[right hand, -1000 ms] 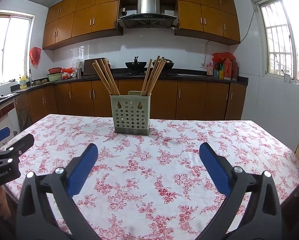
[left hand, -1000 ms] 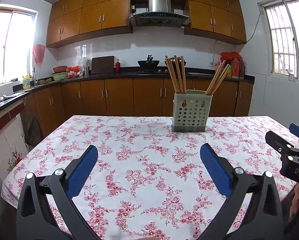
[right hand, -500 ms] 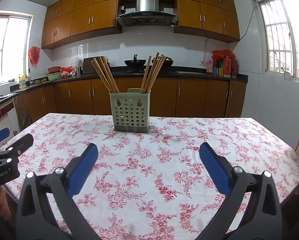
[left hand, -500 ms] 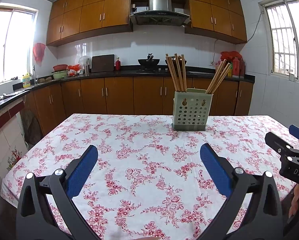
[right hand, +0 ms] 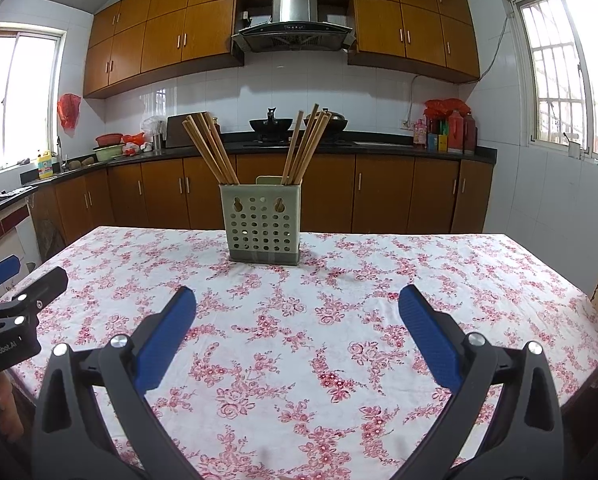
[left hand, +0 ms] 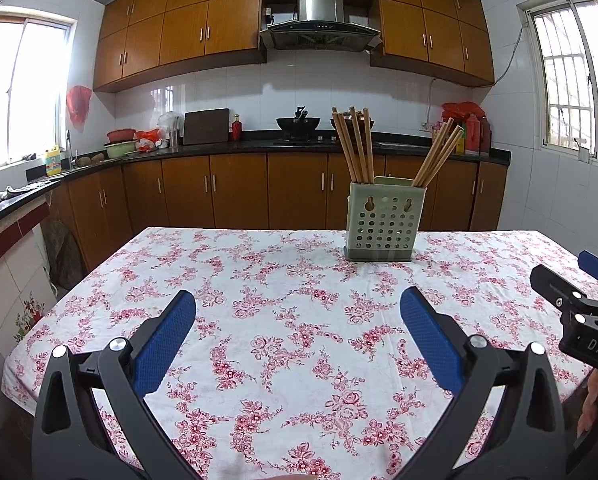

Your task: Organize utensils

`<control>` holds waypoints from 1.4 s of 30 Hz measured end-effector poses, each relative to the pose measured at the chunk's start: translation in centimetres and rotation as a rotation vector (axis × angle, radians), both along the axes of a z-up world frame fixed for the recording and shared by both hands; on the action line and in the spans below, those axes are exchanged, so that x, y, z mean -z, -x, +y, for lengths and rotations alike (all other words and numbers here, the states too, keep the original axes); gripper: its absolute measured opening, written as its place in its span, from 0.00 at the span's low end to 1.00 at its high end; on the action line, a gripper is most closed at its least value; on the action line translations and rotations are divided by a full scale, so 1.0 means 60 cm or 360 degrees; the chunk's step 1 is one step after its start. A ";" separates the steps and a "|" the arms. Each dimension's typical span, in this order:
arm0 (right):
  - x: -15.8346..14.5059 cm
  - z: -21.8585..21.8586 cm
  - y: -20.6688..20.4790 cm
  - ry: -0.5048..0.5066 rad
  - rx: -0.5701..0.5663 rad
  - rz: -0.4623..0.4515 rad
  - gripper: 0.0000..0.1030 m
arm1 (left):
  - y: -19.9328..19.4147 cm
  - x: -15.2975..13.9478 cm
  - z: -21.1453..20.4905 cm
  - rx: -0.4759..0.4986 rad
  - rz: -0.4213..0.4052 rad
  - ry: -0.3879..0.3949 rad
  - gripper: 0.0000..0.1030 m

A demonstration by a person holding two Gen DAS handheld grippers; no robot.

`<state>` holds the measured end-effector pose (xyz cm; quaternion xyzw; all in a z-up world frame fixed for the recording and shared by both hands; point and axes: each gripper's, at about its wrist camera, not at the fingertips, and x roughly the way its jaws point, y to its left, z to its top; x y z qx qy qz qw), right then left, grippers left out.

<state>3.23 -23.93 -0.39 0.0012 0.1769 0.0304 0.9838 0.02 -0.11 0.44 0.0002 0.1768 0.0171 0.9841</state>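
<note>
A pale green perforated utensil holder [left hand: 383,222] [right hand: 264,224] stands upright at the far side of the table. Wooden chopsticks [left hand: 355,144] [right hand: 211,148] lean left in one compartment, and a second bunch of chopsticks [left hand: 439,154] [right hand: 305,144] leans right in the other. My left gripper [left hand: 298,304] is open and holds nothing, well short of the holder. My right gripper [right hand: 297,302] is also open, at a similar distance. In each wrist view the other gripper shows at the frame's edge.
A floral tablecloth [left hand: 283,320] [right hand: 339,300] covers the table. Wooden kitchen cabinets [left hand: 239,192] and a dark counter with a wok [left hand: 298,123] run behind it. The table's left edge [left hand: 39,320] drops to a tiled floor. Part of a hand [left hand: 591,400] shows at the right.
Both grippers have drawn back and tilted up slightly from the holder, which now looks a bit smaller and higher in each view. Their jaws stay as wide as before.
</note>
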 end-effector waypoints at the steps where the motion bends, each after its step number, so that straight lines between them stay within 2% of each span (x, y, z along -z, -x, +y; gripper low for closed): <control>1: 0.000 0.000 0.000 0.0000 0.0000 0.0001 0.96 | 0.000 -0.001 0.000 -0.0001 0.0001 0.0000 0.98; 42: 0.002 0.001 0.000 -0.0001 -0.0003 0.0004 0.96 | -0.001 0.004 -0.004 0.0000 0.0017 0.0012 0.98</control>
